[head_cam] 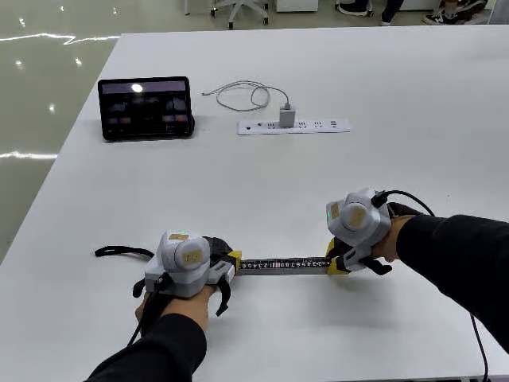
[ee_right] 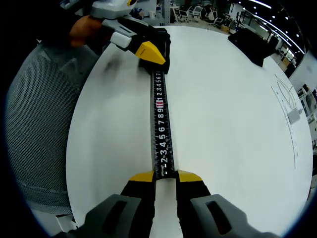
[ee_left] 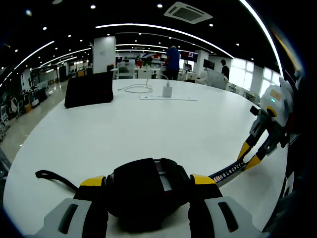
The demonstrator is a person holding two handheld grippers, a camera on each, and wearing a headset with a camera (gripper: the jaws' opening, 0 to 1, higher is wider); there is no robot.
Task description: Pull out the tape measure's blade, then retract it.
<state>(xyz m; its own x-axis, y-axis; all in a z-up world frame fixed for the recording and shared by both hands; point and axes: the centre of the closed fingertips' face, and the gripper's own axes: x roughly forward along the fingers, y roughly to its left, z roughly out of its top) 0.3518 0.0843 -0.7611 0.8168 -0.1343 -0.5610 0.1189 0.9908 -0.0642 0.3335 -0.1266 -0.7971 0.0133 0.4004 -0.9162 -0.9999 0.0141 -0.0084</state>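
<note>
This is a large open-plan office or lab floor. A wide white table (head_cam: 318,159) stands on a glossy pale floor (head_cam: 48,64) that mirrors the lights, with the wheeled base of an office chair (head_cam: 238,8) beyond its far edge; toward the far left corner stand a tablet (head_cam: 145,107) and a power strip (head_cam: 294,126) with a charger (head_cam: 286,117) and a cable (head_cam: 238,95). The left gripper view shows long ceiling light strips (ee_left: 163,29), an air-conditioning vent (ee_left: 187,12), a white pillar (ee_left: 104,53), windows (ee_left: 247,74) and a person standing (ee_left: 172,58) among other desks.
</note>
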